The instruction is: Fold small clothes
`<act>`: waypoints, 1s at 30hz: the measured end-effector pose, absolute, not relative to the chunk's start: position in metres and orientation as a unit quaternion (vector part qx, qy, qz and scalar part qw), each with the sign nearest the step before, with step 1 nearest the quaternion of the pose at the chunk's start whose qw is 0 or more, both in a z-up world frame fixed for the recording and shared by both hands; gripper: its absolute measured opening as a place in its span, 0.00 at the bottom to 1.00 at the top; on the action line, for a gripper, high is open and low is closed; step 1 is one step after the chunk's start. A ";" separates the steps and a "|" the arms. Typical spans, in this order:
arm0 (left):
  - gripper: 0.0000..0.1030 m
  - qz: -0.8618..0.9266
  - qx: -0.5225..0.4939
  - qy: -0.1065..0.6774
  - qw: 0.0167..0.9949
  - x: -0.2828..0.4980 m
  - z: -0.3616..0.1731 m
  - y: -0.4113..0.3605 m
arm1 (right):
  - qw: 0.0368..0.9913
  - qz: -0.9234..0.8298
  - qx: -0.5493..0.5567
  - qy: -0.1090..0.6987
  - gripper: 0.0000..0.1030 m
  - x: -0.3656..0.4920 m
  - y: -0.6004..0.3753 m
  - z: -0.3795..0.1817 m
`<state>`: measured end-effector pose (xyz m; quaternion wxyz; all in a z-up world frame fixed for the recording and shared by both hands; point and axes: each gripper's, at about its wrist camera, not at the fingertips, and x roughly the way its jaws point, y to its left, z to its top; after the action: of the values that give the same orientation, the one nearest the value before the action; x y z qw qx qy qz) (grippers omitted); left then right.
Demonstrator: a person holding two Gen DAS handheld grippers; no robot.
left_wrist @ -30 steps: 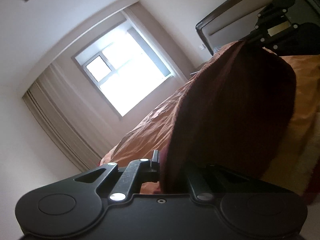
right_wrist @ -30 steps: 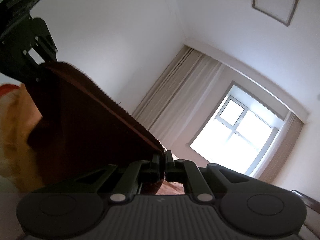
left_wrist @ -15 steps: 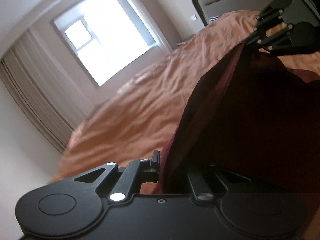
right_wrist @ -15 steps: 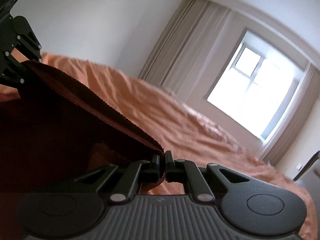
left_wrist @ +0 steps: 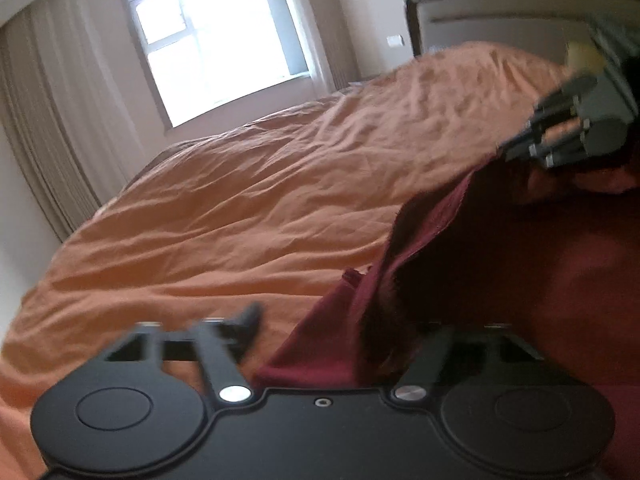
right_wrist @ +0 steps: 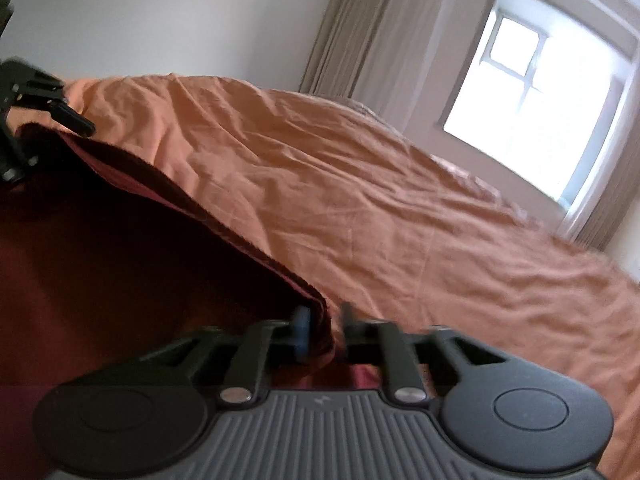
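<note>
Filling most of both views: rumpled orange bed cover, with a bright window, pale curtains and a dark-framed headboard beyond it.

Lying low over the bed cover on the near side: dark red garment, stretched between the two tools, upper hem running as a straight edge from one to the other. Underside in deep shadow; contact with the bed cover along its lower part not discernible.

Left gripper: jaws spread wide apart. Left finger clear of the fabric and over bare bed cover; right finger mostly hidden behind a hanging fold. Corner of the garment draped loosely between the two, touching the tool body, not pinched. Motion blur on the fingers. Same tool seen from the right wrist camera at far left, at the far end of the hem.

Right gripper: jaws parted by a narrow gap. Near end of the hem standing in that gap, resting against the blue-padded left finger, clear of the right finger. Same tool seen from the left wrist camera at upper right, blurred, at the garment's far corner.
</note>
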<state>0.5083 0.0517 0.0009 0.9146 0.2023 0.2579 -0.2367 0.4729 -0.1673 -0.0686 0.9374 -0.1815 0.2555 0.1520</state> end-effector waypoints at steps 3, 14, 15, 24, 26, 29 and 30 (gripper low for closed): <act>0.99 -0.244 0.135 0.270 0.922 0.510 0.010 0.075 | 0.946 0.142 -0.145 0.253 0.88 0.479 -0.178 -0.063; 0.99 -0.195 -0.077 0.292 0.933 0.495 0.033 0.137 | 0.958 0.158 -0.037 0.238 0.99 0.445 -0.226 -0.040; 0.99 -0.204 -0.068 0.294 0.931 0.486 0.032 0.134 | 0.956 0.171 -0.052 0.233 1.00 0.432 -0.225 -0.040; 0.80 -0.223 -0.017 0.332 0.917 0.421 0.006 0.104 | 0.932 0.229 -0.207 0.188 0.87 0.367 -0.187 -0.068; 0.57 -0.201 -0.027 0.341 0.918 0.420 0.003 0.103 | 0.926 0.230 -0.221 0.203 0.72 0.371 -0.179 -0.074; 0.12 -0.193 -0.056 0.352 0.914 0.424 0.003 0.107 | 0.923 0.211 -0.233 0.223 0.18 0.382 -0.172 -0.078; 0.05 -0.195 -0.062 0.351 0.914 0.425 0.004 0.108 | 0.924 0.203 -0.225 0.234 0.10 0.388 -0.173 -0.077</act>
<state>0.4245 0.1076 0.0042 0.9136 -0.0622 0.3512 -0.1952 0.3876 -0.1731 -0.0775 0.9240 -0.2249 0.2336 0.2027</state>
